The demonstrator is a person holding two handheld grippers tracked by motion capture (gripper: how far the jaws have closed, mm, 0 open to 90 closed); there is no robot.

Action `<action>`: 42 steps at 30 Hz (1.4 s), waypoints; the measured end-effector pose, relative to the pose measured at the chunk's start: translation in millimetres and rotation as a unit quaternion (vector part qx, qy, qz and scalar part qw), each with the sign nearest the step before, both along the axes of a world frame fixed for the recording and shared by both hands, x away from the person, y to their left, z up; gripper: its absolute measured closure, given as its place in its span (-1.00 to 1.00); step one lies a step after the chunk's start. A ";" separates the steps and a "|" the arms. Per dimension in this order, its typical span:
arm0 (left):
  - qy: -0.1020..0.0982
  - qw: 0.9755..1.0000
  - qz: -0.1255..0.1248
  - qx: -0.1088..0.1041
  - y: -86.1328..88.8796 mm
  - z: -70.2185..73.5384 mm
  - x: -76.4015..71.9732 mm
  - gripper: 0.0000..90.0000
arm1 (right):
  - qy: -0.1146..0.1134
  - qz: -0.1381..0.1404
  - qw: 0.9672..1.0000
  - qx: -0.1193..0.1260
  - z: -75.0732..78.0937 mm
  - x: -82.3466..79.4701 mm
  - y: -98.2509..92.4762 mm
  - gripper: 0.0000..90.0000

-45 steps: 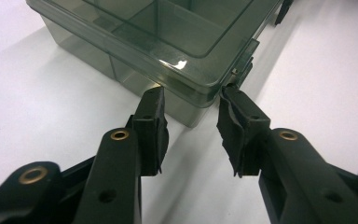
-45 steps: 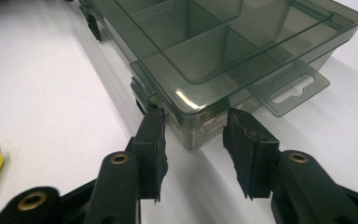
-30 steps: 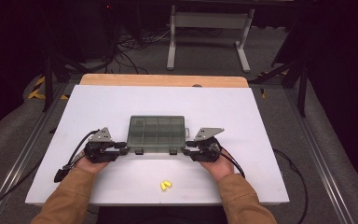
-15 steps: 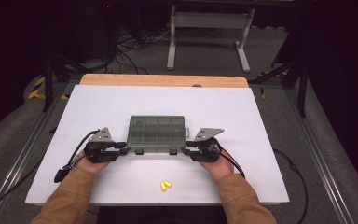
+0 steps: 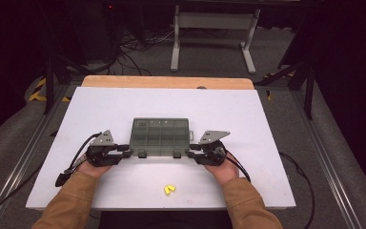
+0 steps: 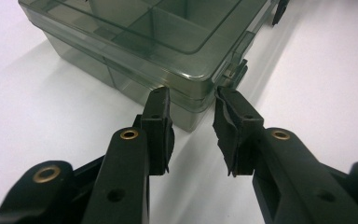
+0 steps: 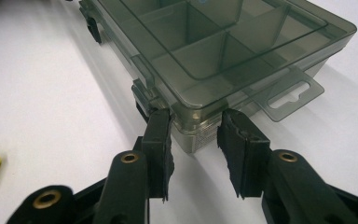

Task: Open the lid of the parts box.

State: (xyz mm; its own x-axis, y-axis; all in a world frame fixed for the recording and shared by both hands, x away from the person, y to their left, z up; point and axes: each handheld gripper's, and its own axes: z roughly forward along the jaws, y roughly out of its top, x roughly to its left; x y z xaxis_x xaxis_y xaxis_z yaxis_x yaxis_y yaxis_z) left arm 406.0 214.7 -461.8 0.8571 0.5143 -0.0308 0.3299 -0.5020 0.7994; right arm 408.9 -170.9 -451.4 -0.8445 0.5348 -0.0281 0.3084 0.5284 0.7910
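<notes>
1 white table (image 5: 100, 109) took up most of the high view, w/ a strip of bare wood along its far edge. 1 smoky clear plastic organizer box (image 5: 161, 137) sat lid-shut on the table, near the person's side, roughly centred between the 2 hands. Thru the lid I counted 2 rows of 4 compartments in the high view, so 8; contents couldn't be made out. 2 dark latches showed on the box's near long side, and 1 hang tab (image 7: 290, 94) stuck out from an end in the right gripper view.

2 grippers, 1 per hand. Left gripper (image 5: 122, 151) lay level at the box's near-left corner; in the left gripper view (image 6: 192, 108) its 2 jaws straddled that corner, tips right at the box wall, a gap showing between the pads. Whether the pads actually pressed the plastic, couldn't tell. Right gripper (image 5: 194, 153) mirrored it at the near-right corner; in the right gripper view (image 7: 195, 127) both tips stood either side of the corner, touching or nearly so, grip not certain either.

2 small yellow pieces (image 5: 169, 190) lay touching each other on the table, nearer the person than the box, well apart from both grippers.
</notes>
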 end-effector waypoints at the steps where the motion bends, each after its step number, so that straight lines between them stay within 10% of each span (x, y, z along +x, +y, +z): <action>1: -0.001 1.000 -0.001 -0.003 0.4 0.5 -0.2 0.48 | -0.001 0.000 1.000 0.002 0.4 -0.2 -0.3 0.43; 24: -0.039 0.998 0.005 -0.051 1.4 8.4 -4.0 0.98 | -0.023 0.000 0.999 0.045 8.3 -3.0 -4.2 0.84; 42: -0.041 0.997 0.005 -0.069 1.5 10.2 -4.4 0.98 | -0.008 0.007 1.000 0.013 19.3 9.1 -6.1 0.06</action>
State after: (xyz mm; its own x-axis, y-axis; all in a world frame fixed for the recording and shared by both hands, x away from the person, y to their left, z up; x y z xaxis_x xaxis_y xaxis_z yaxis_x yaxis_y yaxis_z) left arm 401.6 216.2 -451.6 0.8546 0.5183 -0.0322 0.2650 -0.3819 0.8854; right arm 418.0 -177.0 -432.0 -0.8515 0.5236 -0.0287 0.2879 0.5125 0.8090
